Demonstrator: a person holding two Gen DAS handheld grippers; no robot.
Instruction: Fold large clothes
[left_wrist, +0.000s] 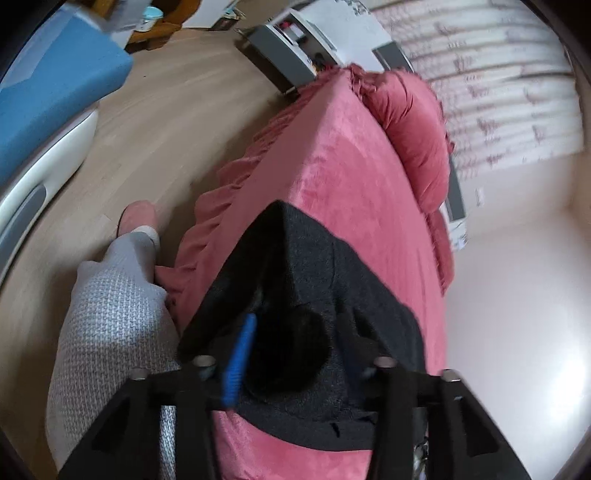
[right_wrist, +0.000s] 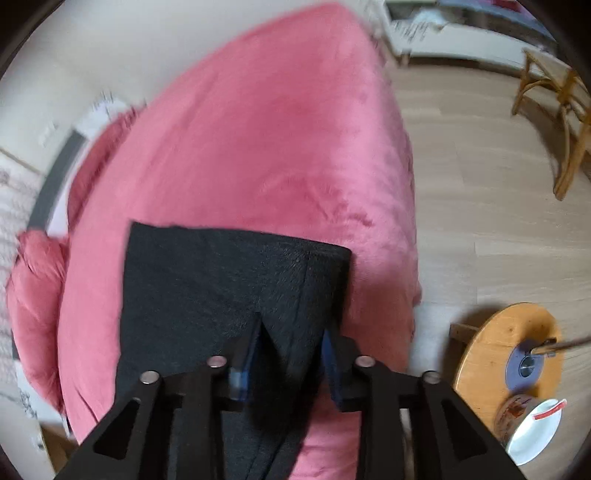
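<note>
the right two-finger black gripper (right_wrist: 291, 354) has its blue-padded fingers (right_wrist: 330, 363) set on either side of a raised fold of the dark charcoal wool-like garment (right_wrist: 207, 280), clenched on that fold; beyond the fingers the garment lies as a flat, roughly rectangular folded panel on the pink plush bed cover (right_wrist: 258, 140); to the right, near the bed's edge, a round wooden side table (right_wrist: 491, 350) carries a white cup (right_wrist: 535, 428); farther off across the pale wood floor (right_wrist: 480, 206) stands a bamboo-coloured chair (right_wrist: 561, 110).

the left black gripper (left_wrist: 295, 362) shows one blue pad (left_wrist: 240, 362) against the same dark garment (left_wrist: 314, 280), the other finger hidden by the cloth, so i cannot tell whether it is clenched or released; the garment reaches forward to a pointed corner on the pink cover (left_wrist: 351, 155); beside the bed on the left is a leg in grey knit trousers (left_wrist: 110, 314) ending in a pink slipper (left_wrist: 136, 218); at the far end of the bed lies a pink ruffled pillow (left_wrist: 410, 125); a blue cushioned bench (left_wrist: 55, 92) sits well apart at the upper left.
</note>
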